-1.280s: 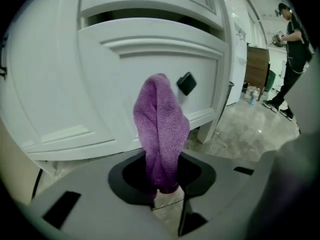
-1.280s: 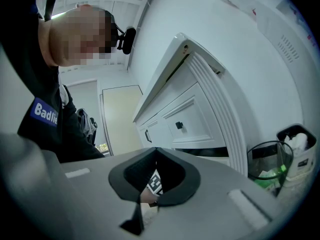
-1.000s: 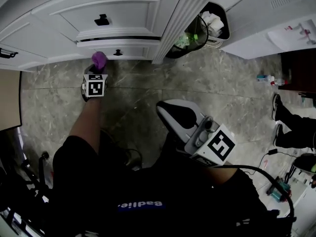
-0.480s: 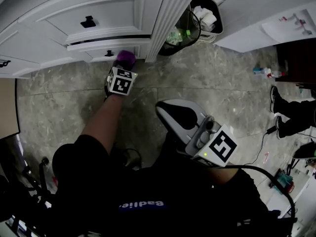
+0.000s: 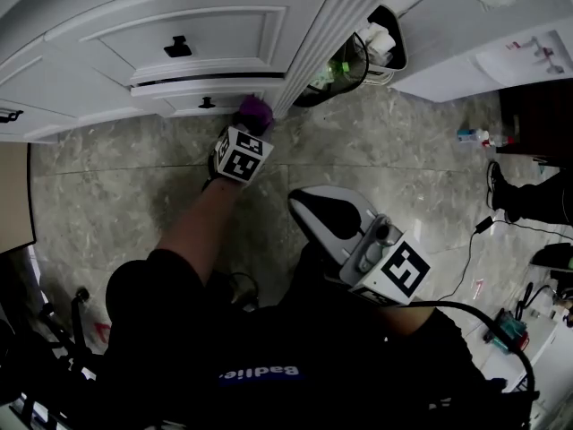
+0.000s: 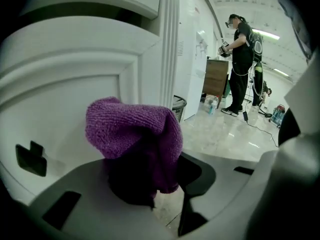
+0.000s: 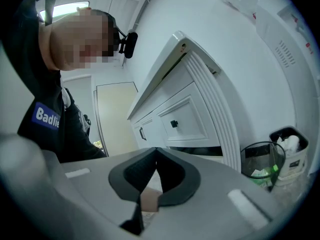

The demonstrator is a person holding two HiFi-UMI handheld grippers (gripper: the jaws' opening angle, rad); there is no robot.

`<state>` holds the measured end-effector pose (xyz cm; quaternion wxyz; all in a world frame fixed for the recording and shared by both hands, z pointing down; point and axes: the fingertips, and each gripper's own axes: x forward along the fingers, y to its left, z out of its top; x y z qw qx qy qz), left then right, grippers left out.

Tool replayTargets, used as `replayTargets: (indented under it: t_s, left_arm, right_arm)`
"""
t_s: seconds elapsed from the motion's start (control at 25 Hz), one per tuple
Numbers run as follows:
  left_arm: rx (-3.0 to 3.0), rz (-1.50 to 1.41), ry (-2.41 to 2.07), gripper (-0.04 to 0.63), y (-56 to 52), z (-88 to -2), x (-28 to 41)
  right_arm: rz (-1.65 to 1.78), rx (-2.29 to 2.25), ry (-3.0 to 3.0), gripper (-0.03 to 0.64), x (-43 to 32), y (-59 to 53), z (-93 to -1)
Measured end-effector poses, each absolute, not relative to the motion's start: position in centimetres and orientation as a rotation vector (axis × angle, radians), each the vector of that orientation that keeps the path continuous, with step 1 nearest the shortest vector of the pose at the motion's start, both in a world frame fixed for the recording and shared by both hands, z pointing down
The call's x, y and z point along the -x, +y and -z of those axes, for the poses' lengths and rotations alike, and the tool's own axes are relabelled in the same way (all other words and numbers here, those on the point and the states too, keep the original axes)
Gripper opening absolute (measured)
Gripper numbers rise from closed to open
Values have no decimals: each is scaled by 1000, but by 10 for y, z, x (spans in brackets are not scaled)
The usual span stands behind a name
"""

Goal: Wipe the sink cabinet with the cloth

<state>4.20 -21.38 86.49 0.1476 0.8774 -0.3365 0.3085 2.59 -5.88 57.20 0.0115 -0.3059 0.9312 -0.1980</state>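
- Your left gripper (image 5: 252,122) has slid right along the sink cabinet (image 5: 206,38) over the last second, from below the lower drawer knob (image 5: 207,103) to the cabinet's fluted corner post (image 5: 315,38).
- Its fingers clamp the purple cloth (image 6: 132,134), which sits against the cabinet's lower drawer front, just beside that post.
- Your right gripper (image 5: 324,210) hangs well clear of the cabinet, over the floor (image 5: 116,204), fingers closed together on nothing.
- A wire bin (image 5: 354,83) stands just right of the cabinet's post.
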Motion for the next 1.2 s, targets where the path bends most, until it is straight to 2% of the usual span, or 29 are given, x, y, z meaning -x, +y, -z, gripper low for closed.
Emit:
replayTargets:
  t_s: [0.24,0.48,0.8,1.0,1.2]
  left_arm:
    - [-2631,-866,-912,110,-209,-805,-3]
    - [-2640,-749,-1001,110,-182,-678,67]
    - [-2460,-593,-1195,110,-118,-490,155]
    - [-2488,-532,-1225,110,-89,-362,163]
    - [-2480,-427,-1188,110,-64,-234,134]
  right_arm:
    - [573,1026,2941,2,4,-76,-530]
    - [691,1082,2940,2,17,-70,-451]
    - [756,1221,2993,2,-13,-66,-348]
    - [698,1161,2970,2,-6,-66,-243]
    - [647,1072,2960,2,7,-53,-139]
